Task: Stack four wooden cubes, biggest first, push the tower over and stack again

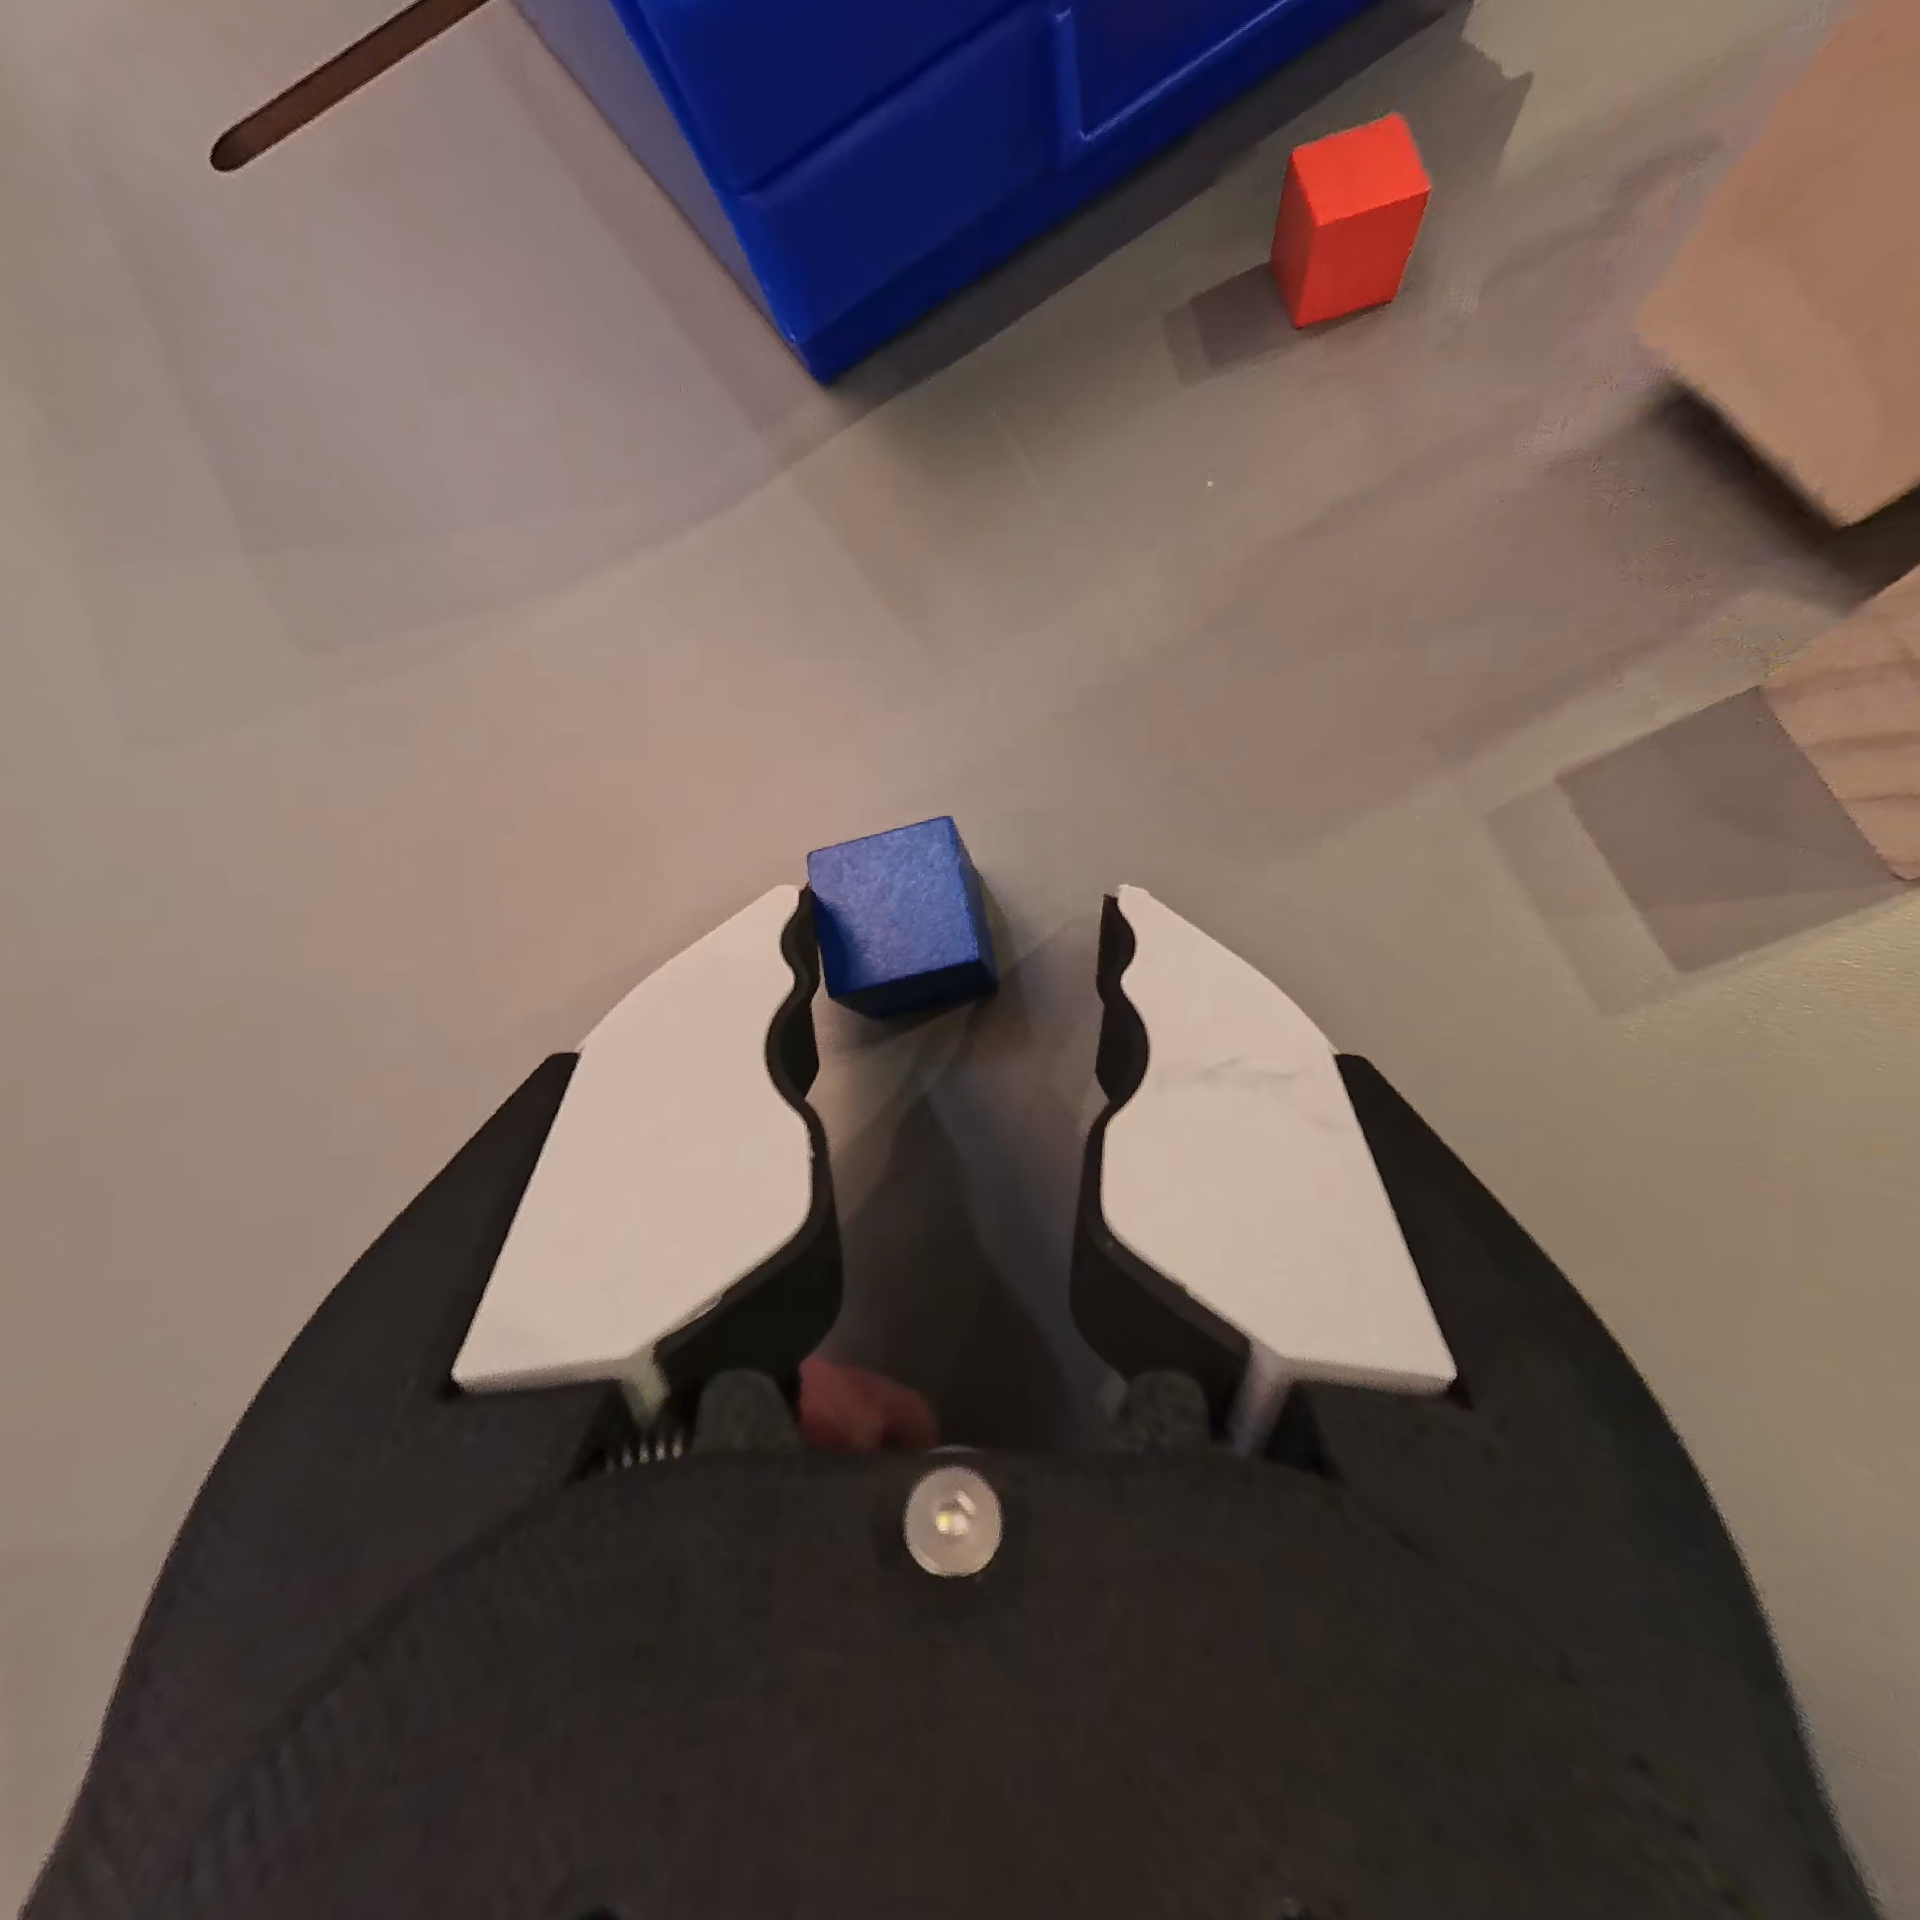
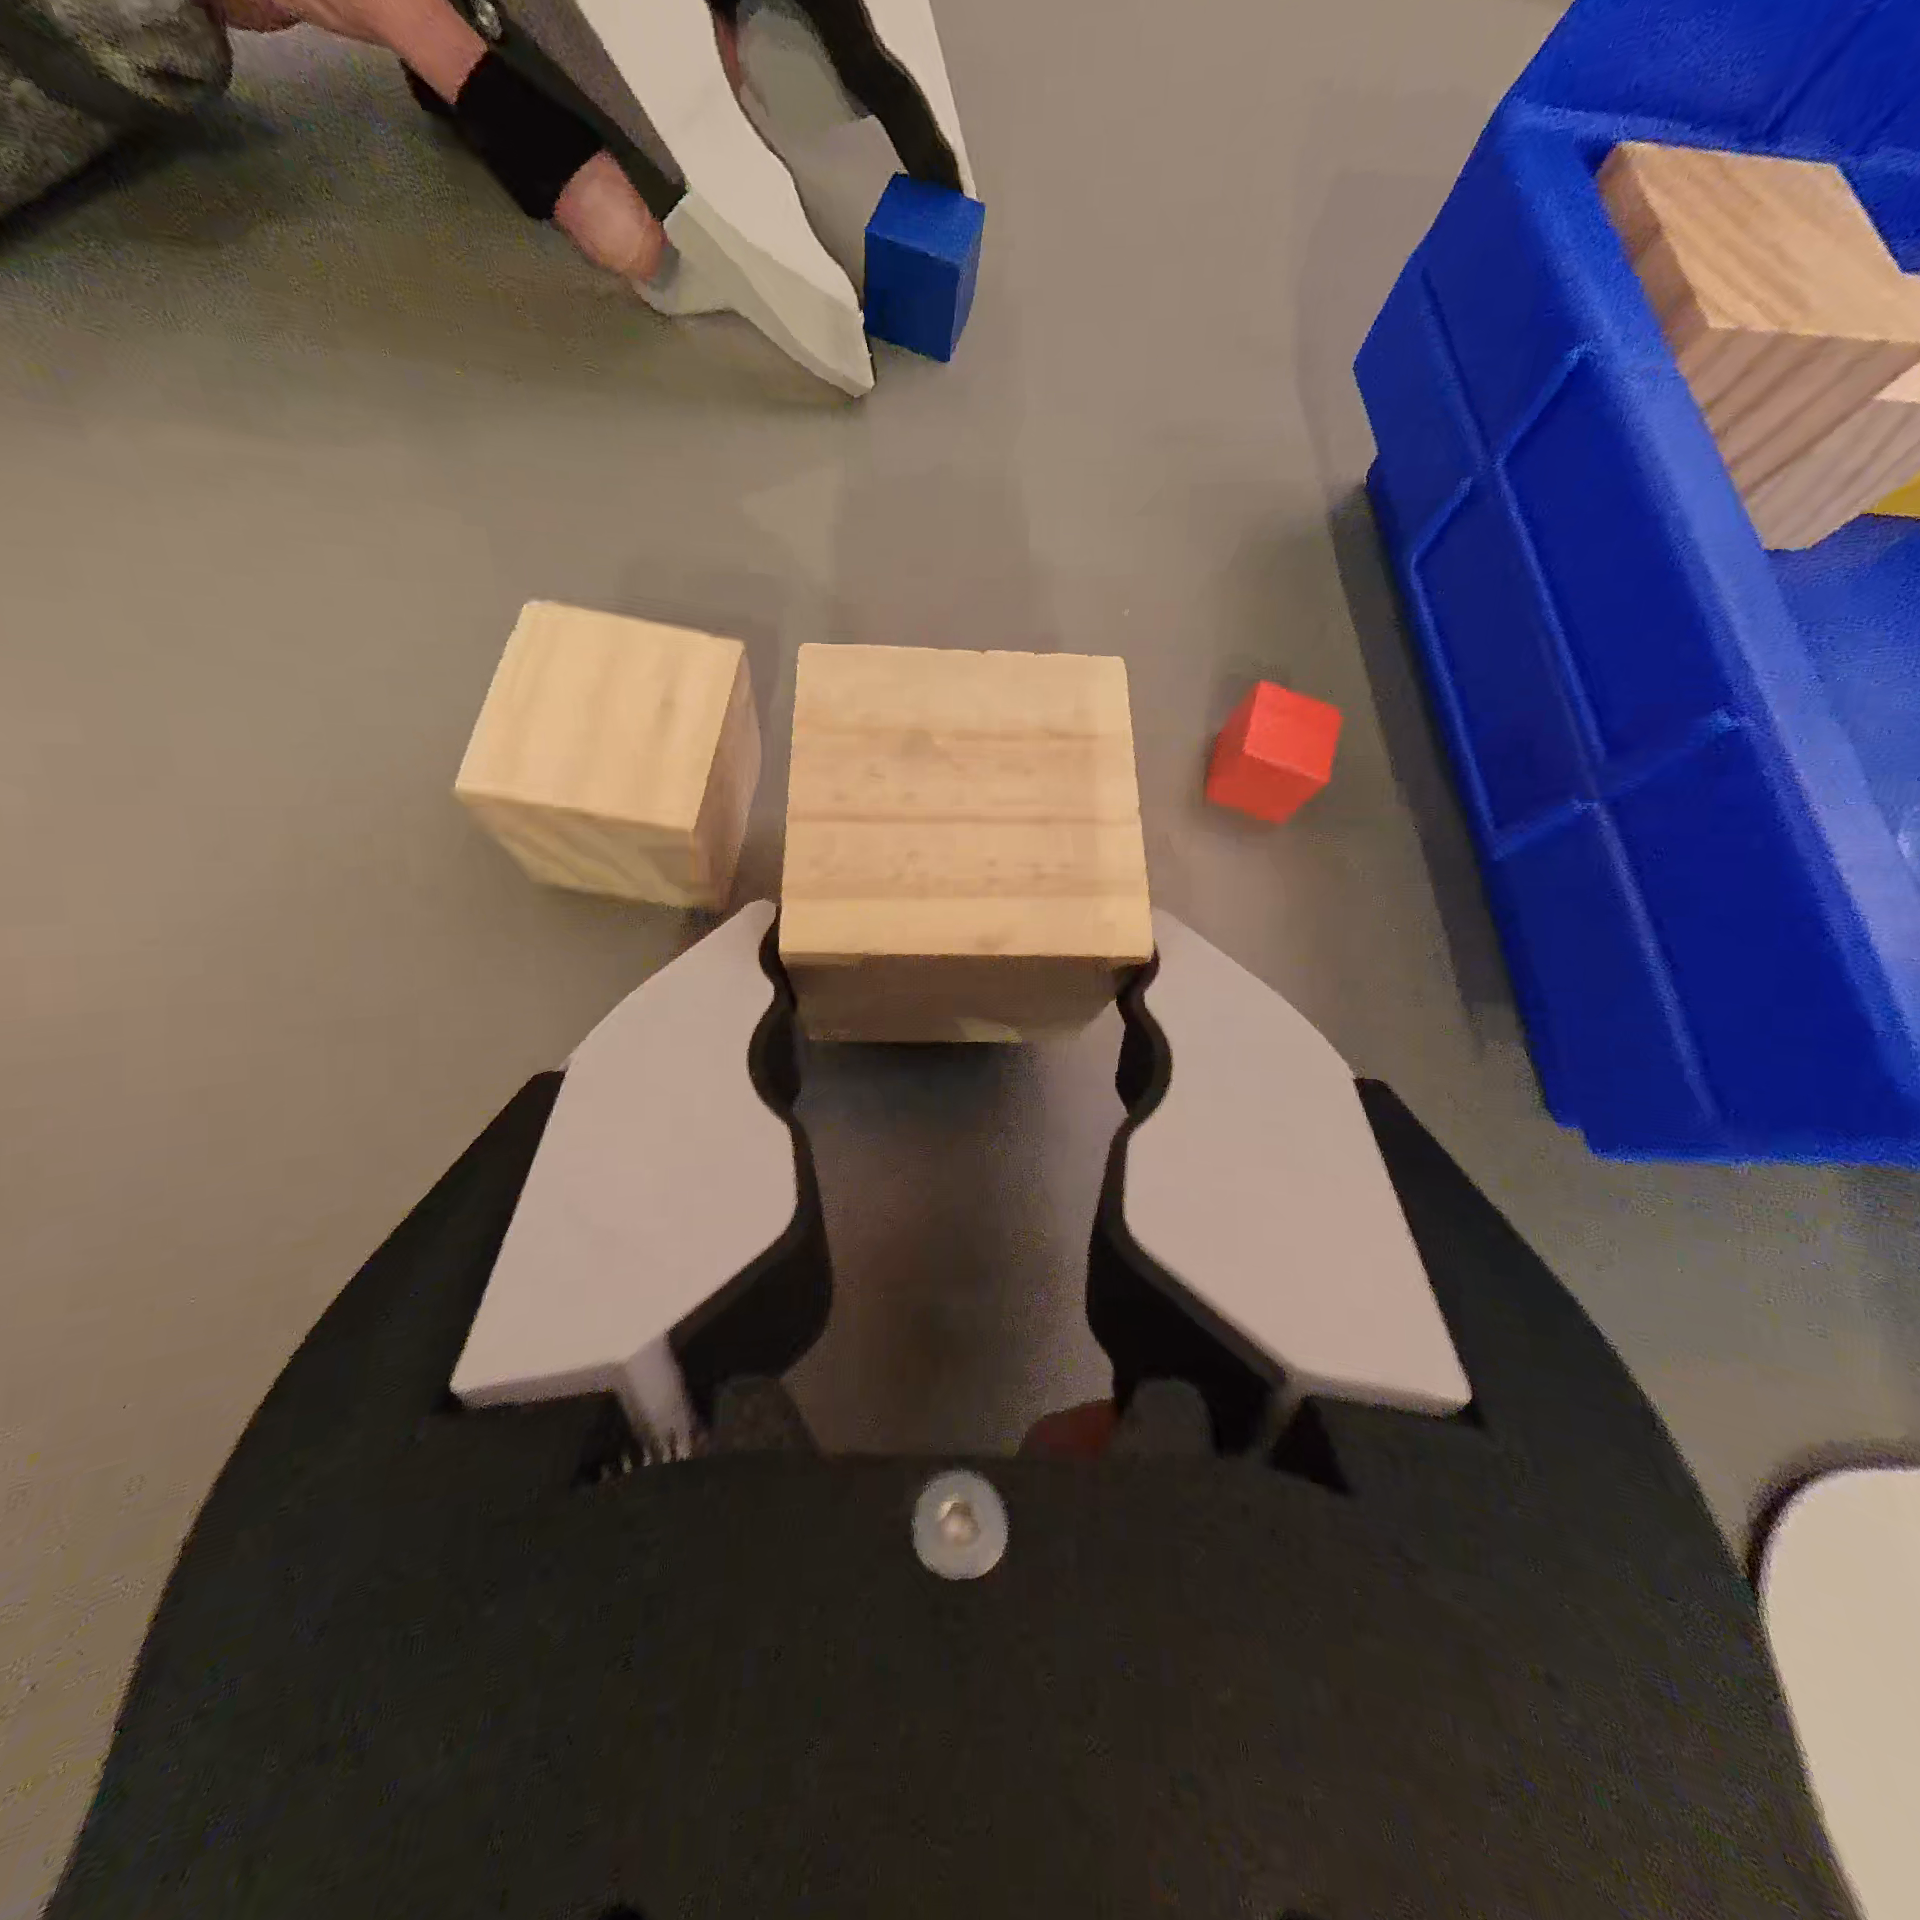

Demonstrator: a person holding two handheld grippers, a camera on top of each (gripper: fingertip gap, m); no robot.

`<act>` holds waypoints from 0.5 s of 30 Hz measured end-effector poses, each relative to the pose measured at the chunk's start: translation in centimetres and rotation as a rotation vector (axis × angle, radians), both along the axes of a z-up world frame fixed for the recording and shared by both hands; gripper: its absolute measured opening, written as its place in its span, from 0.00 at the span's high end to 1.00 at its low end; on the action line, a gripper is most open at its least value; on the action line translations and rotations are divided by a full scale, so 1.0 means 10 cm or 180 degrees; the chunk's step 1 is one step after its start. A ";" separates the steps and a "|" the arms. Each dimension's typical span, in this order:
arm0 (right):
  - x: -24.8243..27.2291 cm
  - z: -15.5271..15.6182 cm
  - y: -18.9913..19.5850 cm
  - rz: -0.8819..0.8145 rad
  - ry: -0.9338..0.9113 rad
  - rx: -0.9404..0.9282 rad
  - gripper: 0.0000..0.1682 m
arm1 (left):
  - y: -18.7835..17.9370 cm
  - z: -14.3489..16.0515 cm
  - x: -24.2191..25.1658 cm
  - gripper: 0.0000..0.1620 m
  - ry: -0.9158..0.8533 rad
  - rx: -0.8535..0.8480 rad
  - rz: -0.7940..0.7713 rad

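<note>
— Four loose blocks on the grey table point(image 2: 260, 520), none stacked. Where does each one sit?

— Biggest plain wood block point(image 2: 961, 821) is in the middle, right at the tips of the right gripper point(image 2: 964, 961). A smaller plain wood block point(image 2: 608, 753) stands just beside it on the left, with a narrow gap between them. The small red block point(image 2: 1273, 750) is on its other side, near the blue bin point(image 2: 1621, 748) but not touching it. The small blue block point(image 1: 899, 914) is farther off, by the left gripper point(image 1: 951, 925).

— How do the right tongs stand?

— Spread about as wide as the big block, one tip against each side of its near end. Whether they actually press it, I cannot tell; the block looks to be resting on the table.

— And the left ones?

— Spread apart. The blue block sits between the tips, touching the left finger point(image 1: 727, 997) and clear of the other one. In the right wrist view a person's fingertip point(image 2: 613, 223) shows on that gripper's handle.

— Anything in the bin?

— More plain wood pieces point(image 2: 1756, 312) stick up inside it, with a bit of yellow under them that is too cut off to make out.

— Anything else?

— A long dark slot point(image 1: 343, 83) in the table surface, at the top of the left wrist view.
</note>
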State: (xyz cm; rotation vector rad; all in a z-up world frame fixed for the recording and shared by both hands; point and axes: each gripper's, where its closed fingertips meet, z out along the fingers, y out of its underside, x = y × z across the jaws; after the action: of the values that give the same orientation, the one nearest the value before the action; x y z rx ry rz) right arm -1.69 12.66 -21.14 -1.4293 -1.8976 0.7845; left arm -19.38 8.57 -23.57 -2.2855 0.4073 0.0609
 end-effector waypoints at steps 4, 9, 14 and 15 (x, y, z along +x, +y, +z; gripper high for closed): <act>0.65 0.08 0.08 0.0223 -0.0075 -0.0088 0.64 | 0.00 0.00 0.01 0.69 0.0004 0.0001 -0.0027; 1.48 0.05 0.22 0.0522 -0.0227 -0.0117 0.64 | -0.01 0.00 0.03 0.64 -0.0005 -0.0003 -0.0073; 1.76 -0.16 0.24 0.0613 -0.0354 -0.0369 0.64 | -0.04 0.20 0.31 0.57 0.0089 0.0288 -0.0311; 1.76 -0.19 0.24 0.0618 -0.0409 -0.0382 0.63 | -0.08 0.26 0.48 0.57 0.0143 0.0322 -0.0541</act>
State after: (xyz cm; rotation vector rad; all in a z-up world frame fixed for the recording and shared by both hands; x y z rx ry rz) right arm 15.94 15.05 -23.08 -1.4110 -2.1437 0.9312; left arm -14.58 7.78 -20.97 -2.1452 0.6068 0.0460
